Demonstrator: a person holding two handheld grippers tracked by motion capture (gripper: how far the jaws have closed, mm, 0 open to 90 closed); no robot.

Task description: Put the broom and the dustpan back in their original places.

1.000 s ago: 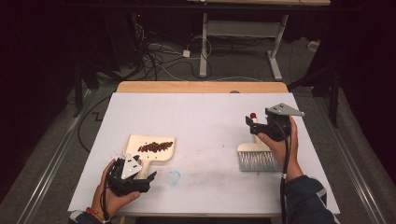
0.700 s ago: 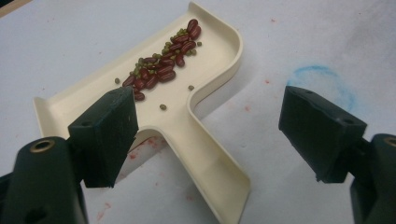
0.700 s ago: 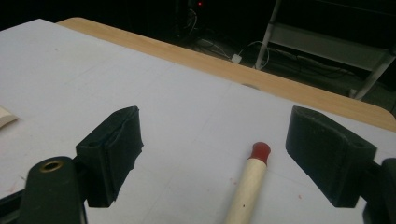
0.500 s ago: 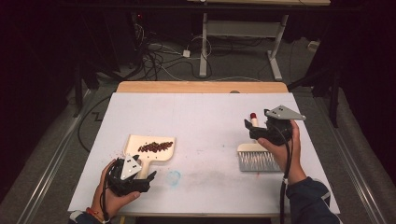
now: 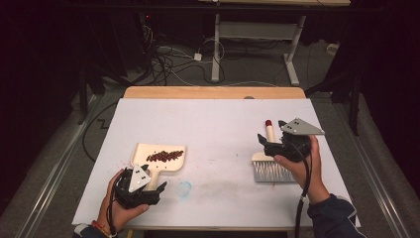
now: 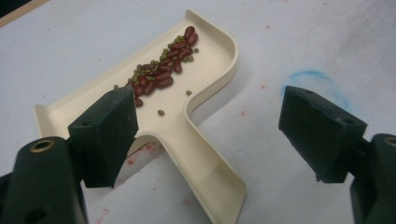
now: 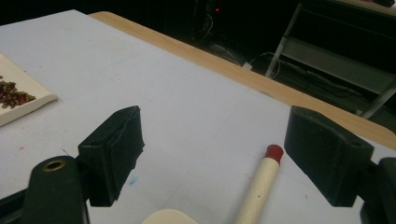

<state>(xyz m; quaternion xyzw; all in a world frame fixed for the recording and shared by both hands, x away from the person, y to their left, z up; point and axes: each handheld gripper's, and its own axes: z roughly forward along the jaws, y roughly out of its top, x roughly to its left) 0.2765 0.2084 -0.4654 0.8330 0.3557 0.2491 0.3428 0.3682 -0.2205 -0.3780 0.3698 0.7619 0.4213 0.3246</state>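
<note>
The left claw (image 5: 157, 186) sits at the near left of the table (image 5: 213, 119), jaws spread wide apart and holding nothing. In the left gripper view the cream dustpan (image 6: 187, 100) lies flat on the white table surface just ahead of that claw, and its handle runs back between the two open jaws without touching either. A line of red and green beans (image 6: 163, 70) lies in the pan, with a few strays beside it. A faint blue ring mark (image 6: 317, 81) shows on the table just right of the dustpan. The right claw (image 5: 263, 141) is held at the near right, jaws likewise wide apart and empty. It hovers over the brush (image 5: 270, 166), whose grey bristles point toward the person. The cream brush handle with its red tip (image 7: 274, 151) lies on the table between the open jaws in the right gripper view.
</note>
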